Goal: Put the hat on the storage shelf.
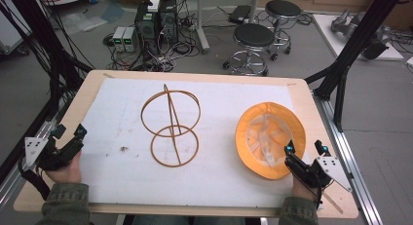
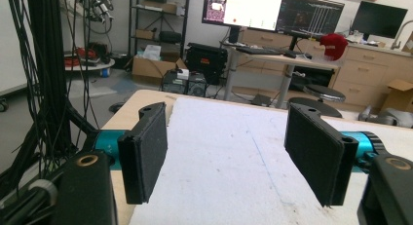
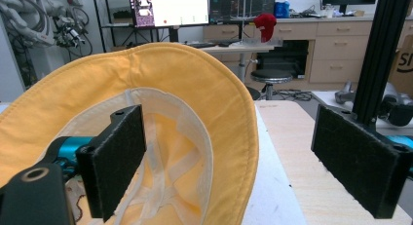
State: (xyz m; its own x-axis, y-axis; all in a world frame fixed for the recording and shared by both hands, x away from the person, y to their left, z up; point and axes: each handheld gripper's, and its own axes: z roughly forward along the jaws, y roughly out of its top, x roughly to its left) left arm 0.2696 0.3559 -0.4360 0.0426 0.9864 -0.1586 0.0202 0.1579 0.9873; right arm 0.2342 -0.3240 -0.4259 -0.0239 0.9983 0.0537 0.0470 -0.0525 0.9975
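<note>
The right gripper (image 1: 303,151) stands released at the near edge of the orange hat (image 1: 271,137), which lies upside down on the right part of the white cloth (image 1: 214,176) on the desk (image 1: 302,96). In the right gripper view the brim (image 3: 229,118) passes between the two wide jaws, but the pads do not press it. The left gripper (image 1: 68,133) is also released, holding nothing, at the left edge. The step in hand seems to be the grasp of the hat. Next the jaws must close on the brim, then lift it, probably toward the wire stand (image 1: 171,125) in the middle.
</note>
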